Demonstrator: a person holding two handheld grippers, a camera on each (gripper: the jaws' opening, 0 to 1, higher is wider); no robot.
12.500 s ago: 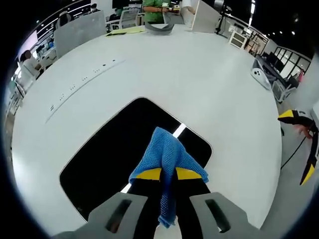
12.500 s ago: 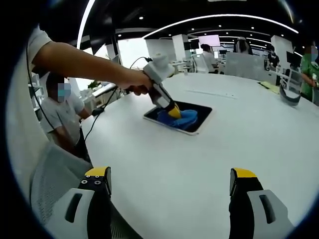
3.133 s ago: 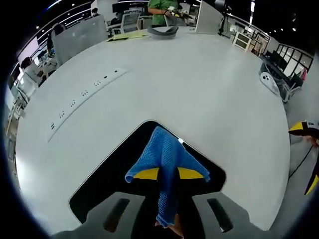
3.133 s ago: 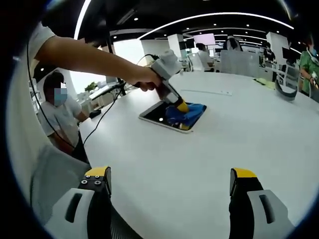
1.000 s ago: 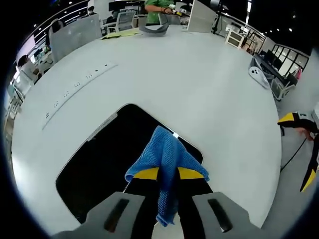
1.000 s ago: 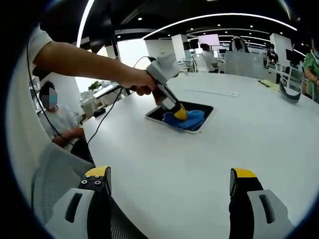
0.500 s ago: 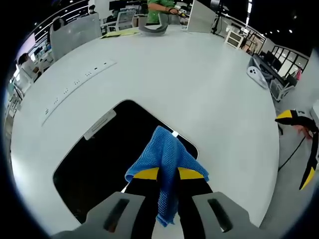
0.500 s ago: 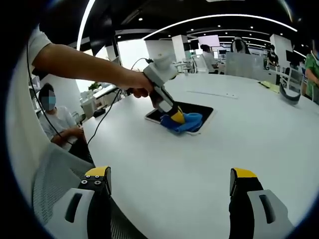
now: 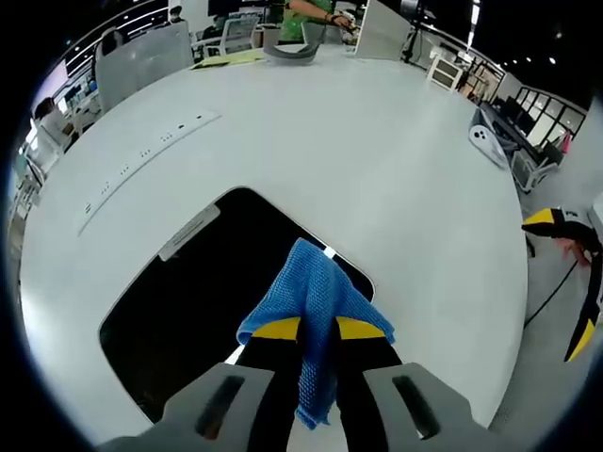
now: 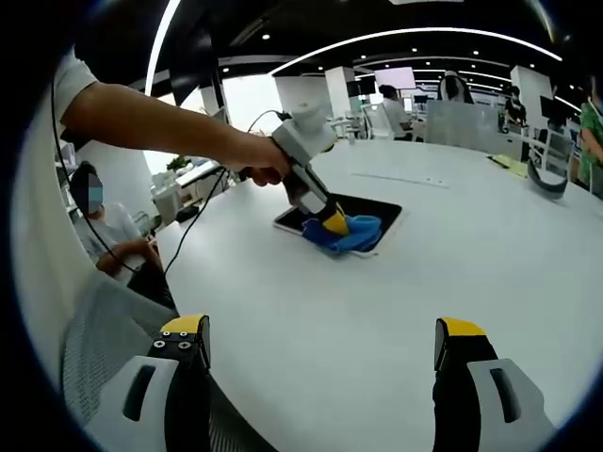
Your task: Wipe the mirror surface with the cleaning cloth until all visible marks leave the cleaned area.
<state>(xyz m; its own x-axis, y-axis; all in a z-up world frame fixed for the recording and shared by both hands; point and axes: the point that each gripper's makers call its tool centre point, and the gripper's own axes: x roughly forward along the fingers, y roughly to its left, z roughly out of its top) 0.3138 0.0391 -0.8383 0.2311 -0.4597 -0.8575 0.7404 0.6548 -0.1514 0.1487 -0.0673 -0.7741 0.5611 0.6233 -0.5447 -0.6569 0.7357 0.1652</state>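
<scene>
Left claw (image 9: 317, 329) clenched on cloth (image 9: 316, 292), pressed onto mirror (image 9: 188, 282) beneath; right claw (image 10: 320, 341) released, well apart.

The left gripper view looks down from close above the mirror (image 9: 203, 292), along its own jaws, out across the white table (image 9: 377, 169) toward far desks. The right gripper view sits low and farther back, near the table's edge, facing the left gripper (image 10: 332, 222) from the side. Both views share the mirror, the blue cloth (image 9: 316, 301) (small in the right one) and the table.
</scene>
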